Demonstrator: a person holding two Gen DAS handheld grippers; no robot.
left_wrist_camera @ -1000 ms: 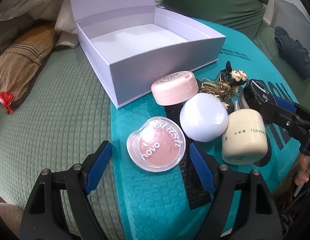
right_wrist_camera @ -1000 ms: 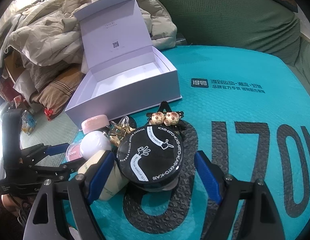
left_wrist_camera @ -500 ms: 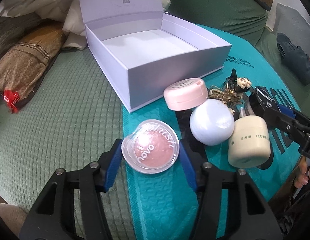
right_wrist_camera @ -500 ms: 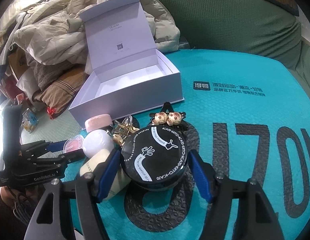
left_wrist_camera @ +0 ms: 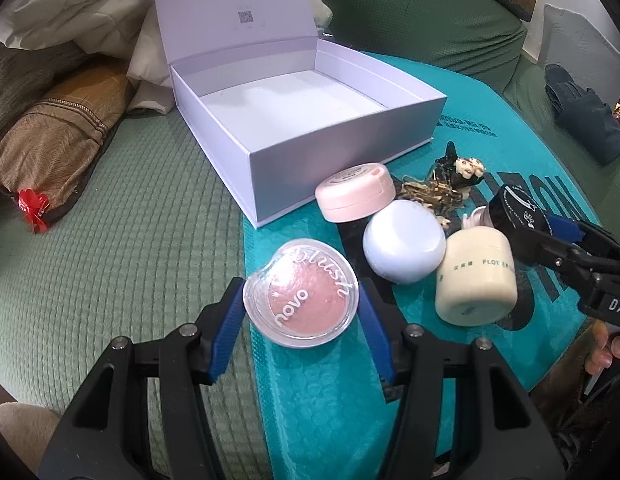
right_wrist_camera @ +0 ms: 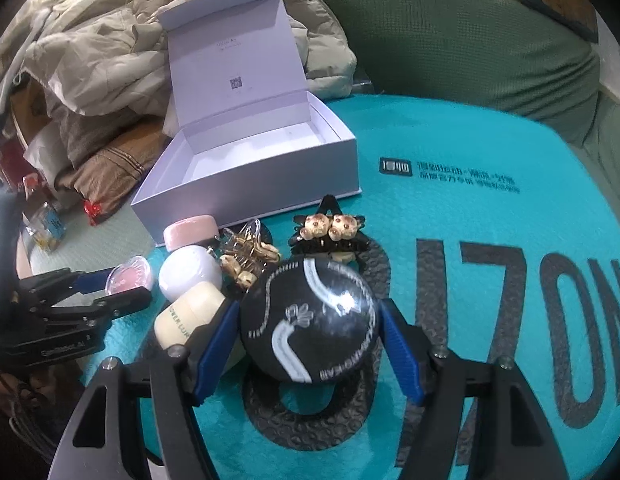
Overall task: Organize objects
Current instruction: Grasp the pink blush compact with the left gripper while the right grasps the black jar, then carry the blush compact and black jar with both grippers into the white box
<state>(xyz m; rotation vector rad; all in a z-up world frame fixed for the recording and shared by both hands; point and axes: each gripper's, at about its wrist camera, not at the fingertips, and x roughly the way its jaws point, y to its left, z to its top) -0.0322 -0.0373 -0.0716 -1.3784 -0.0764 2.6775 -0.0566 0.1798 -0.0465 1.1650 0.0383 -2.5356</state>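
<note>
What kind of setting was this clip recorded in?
Probably a lived-in home room, a bedroom or living room. The work surface is a green quilted cover on soft furniture, topped by a teal mailer bag; rumpled jackets are piled behind the open white box.

Blush compact and black jar, seemingly lifted.

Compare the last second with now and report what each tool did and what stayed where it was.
The left tool closed in around the blush compact, its blue pads now at the rim. The right tool closed onto the black jar, which now looks tilted and blurred, possibly starting to lift. The open white box, pink case, white round jar, cream jar and hair clips stayed put.
</note>
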